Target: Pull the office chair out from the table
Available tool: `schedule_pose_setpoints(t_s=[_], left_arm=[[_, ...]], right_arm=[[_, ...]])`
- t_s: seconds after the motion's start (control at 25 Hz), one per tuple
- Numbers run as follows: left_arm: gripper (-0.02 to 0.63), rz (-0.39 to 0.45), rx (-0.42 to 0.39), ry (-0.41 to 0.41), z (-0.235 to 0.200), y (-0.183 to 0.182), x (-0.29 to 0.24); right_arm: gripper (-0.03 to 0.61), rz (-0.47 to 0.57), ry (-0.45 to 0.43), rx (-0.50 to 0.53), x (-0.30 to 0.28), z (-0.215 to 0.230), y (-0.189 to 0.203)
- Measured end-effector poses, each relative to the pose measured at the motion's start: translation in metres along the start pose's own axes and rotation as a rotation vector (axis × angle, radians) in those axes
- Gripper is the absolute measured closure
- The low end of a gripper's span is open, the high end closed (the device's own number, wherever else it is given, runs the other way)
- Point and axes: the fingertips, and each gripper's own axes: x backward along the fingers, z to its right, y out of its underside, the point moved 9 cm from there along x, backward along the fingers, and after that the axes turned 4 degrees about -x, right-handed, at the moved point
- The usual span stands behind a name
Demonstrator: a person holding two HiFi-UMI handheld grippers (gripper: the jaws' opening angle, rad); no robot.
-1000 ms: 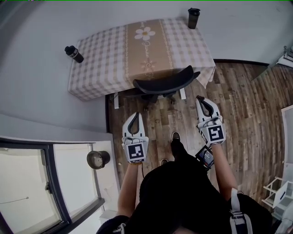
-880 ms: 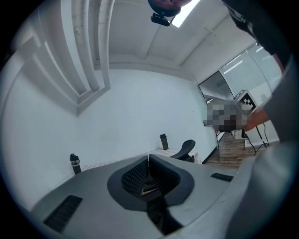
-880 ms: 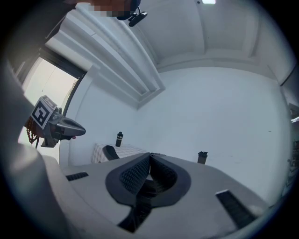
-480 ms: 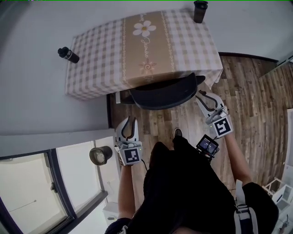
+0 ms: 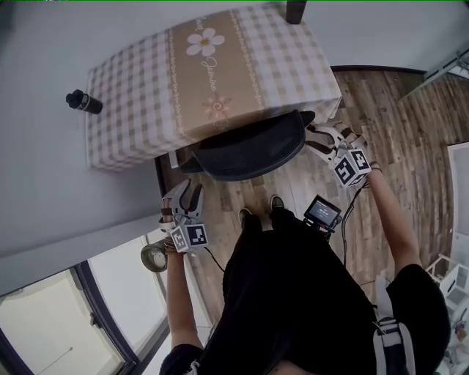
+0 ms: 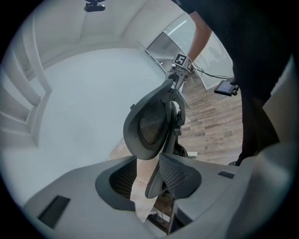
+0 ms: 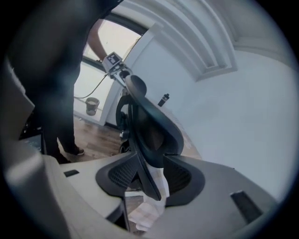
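Note:
The black office chair (image 5: 249, 150) is tucked under the table (image 5: 132, 95), which has a checked cloth; only its curved backrest shows from above. My left gripper (image 5: 189, 196) is at the backrest's left end and my right gripper (image 5: 316, 135) at its right end. In the left gripper view the backrest (image 6: 149, 121) runs away from the left gripper (image 6: 149, 179), its near edge in the gap between the jaws. The right gripper view shows the same: the backrest (image 7: 154, 130) has its edge between the right gripper's (image 7: 150, 179) pads. Both pairs of jaws have just been opening and stand apart, not pressing.
A black bottle (image 5: 83, 101) lies on the table's left side, and a dark cup (image 5: 296, 11) stands at its far edge. On the floor by the glass door is a small round bin (image 5: 152, 256). A small screen (image 5: 322, 212) hangs near my right arm. The person's feet (image 5: 258, 211) are behind the chair.
Both grippers have dropped and moved forward from in front of the body to the two ends of the backrest. Their jaws went from shut to open. The table appears nearer.

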Motion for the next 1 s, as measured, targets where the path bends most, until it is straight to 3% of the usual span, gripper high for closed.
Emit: schedule_pose_setpoints(t_s=[0.16, 0.28, 0.4, 1.0], left_arm=[[0.405, -0.021, -0.096, 0.086, 0.006, 0.010, -0.016], [0.400, -0.043, -0.133, 0.128, 0.010, 0.017, -0.024], [0.370, -0.054, -0.120, 0.147, 0.008, 0.022, -0.034], [0.370, -0.079, -0.100, 0.204, 0.012, 0.032, -0.073]], right_arm=[[0.382, -0.090, -0.067, 0.137, -0.019, -0.004, 0.012], [0.377, -0.119, -0.106, 0.187, -0.031, -0.007, 0.017], [0.368, -0.138, -0.123, 0.208, -0.042, -0.004, 0.020], [0.368, -0.206, -0.171, 0.244, -0.075, -0.007, 0.033]])
